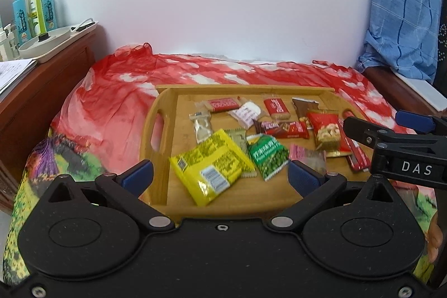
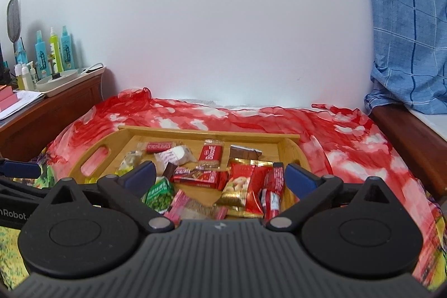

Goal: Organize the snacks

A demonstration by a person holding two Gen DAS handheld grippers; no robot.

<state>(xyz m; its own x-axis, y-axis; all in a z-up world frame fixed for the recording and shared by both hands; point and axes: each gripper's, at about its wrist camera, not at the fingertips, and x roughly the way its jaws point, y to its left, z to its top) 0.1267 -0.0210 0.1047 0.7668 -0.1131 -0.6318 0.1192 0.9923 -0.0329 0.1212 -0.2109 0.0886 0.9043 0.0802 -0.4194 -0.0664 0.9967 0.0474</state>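
A bamboo tray lies on a red and white cloth and holds several snack packets. Among them are a yellow packet, a green pea packet, a red nut packet, red biscuit packs and a pink wafer pack. My left gripper is open and empty, just above the tray's near edge. My right gripper is open and empty over the tray's near right part; it shows at the right of the left wrist view.
A wooden cabinet on the left carries bottles, a white tray and papers. A blue checked cloth hangs over a wooden frame on the right. A white wall stands behind the bed. A floral cover lies at the near left.
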